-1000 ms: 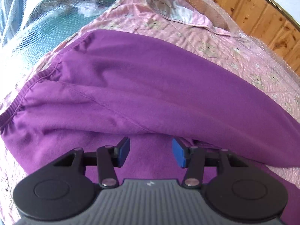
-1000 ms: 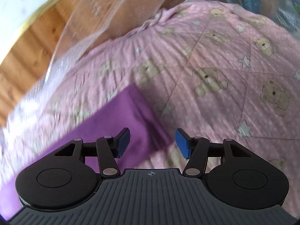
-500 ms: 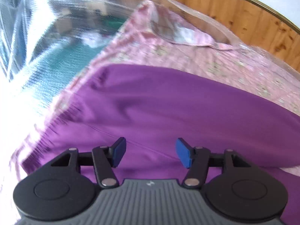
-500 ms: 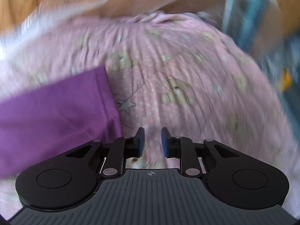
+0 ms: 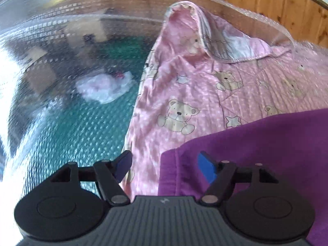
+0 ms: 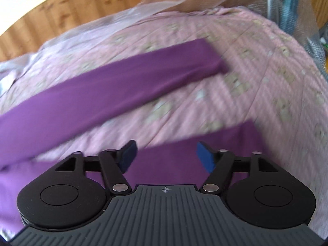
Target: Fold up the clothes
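Both claws stand apart with nothing between the pads. On the left claw the jaws have just been opening, and it hangs over the near corner of the purple garment, whose hemmed edge sits at the lower right of that frame, with one blue pad above the cloth and the other above the pink bear-print quilt. The right claw has likewise just been opening, empty, above a purple end at the bottom of its frame.

In the right view the purple garment shows two long strips: one runs from the left edge up to the upper right, the other lies low under the claw, with a band of pink quilt between them. These look like trouser legs, though motion blur makes that uncertain.

Judging by this, the garment is laid out on the bed but the legs are not yet brought together, so most of the folding remains. Bubble wrap fills the left of the left view, with wooden panelling behind.
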Motion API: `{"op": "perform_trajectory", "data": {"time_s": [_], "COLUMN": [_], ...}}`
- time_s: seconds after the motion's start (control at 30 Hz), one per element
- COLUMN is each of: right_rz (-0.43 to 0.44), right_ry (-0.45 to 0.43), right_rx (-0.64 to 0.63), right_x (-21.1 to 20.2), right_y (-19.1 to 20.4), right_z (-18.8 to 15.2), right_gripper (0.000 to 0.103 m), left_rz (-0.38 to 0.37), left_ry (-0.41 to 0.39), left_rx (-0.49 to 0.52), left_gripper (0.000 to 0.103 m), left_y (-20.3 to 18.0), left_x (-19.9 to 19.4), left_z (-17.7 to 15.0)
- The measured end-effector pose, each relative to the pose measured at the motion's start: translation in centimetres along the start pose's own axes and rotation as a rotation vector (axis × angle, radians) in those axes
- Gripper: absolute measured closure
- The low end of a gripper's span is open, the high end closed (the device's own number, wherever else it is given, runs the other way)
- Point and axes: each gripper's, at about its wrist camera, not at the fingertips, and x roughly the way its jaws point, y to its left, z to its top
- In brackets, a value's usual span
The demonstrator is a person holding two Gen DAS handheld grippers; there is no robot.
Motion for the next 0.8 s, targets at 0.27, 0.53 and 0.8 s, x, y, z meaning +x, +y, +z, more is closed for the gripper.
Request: {"op": "perform_trajectory", "data": {"time_s": [0.27, 0.53, 0.8], "right_rz": [-0.049, -0.033, 0.162], "right_ry": [0.092, 0.123, 0.137], "right_rx": [0.03, 0.072, -0.095], "right_x": [-3.4, -2.9, -0.7], "right_y": [5.5, 9.4, 18.0], "right_z": [-6.3, -7.3, -6.0], "right_gripper": [0.031, 0.031, 0.03], "left_rz": [-0.225, -0.07, -0.198], "left_ry": [0.033, -0.077, -0.052], "left_rx": [0.198, 0.06, -0.065], "left_gripper": [0.043, 0.103, 0.074], "left_y": [-0.7, 2.2, 6.3], "left_x": [5.1, 5.5, 4.0], "left_z": [1.2, 6.1, 3.5]}}
